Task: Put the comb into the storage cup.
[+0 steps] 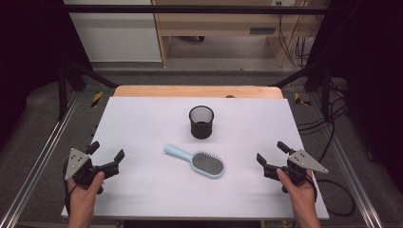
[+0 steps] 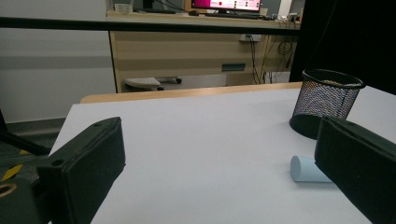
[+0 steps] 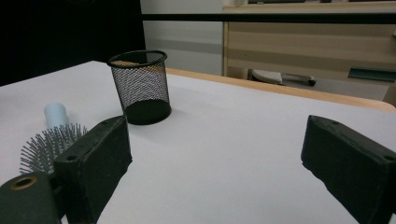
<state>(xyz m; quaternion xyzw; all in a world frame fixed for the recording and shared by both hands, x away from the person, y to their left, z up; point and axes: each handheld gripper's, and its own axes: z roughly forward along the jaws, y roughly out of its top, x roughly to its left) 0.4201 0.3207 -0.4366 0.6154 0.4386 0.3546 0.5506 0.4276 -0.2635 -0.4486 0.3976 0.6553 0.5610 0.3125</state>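
White worktop (image 1: pixel 142 123) carries two things, we count: one hairbrush (image 1: pixel 197 161) and one mesh cup (image 1: pixel 201 122). One pale blue hairbrush lies flat near the middle, bristles up, handle toward the far left, head toward the near right. One black wire-mesh cup stands upright just behind it, apart from it, not touching.

We see two grippers, one per hand. Left gripper (image 1: pixel 105 152) hovers over the near left corner, jaws spread wide, nothing between them. Right gripper (image 1: pixel 272 152) hovers over the near right edge, jaws also wide, nothing held. Both are well apart from the hairbrush, which lies between them.

From the left gripper view we get the round end of the brush handle (image 2: pixel 306 169) beside the right-hand jaw and the mesh cup (image 2: pixel 327 100) behind it. From the right gripper view we get the bristles (image 3: pixel 49 147) and the handle end behind the left-hand jaw, the mesh cup (image 3: pixel 140 86) farther back.

Two hands (image 1: pixel 85 194) come in from the bottom edge, one on each gripper.
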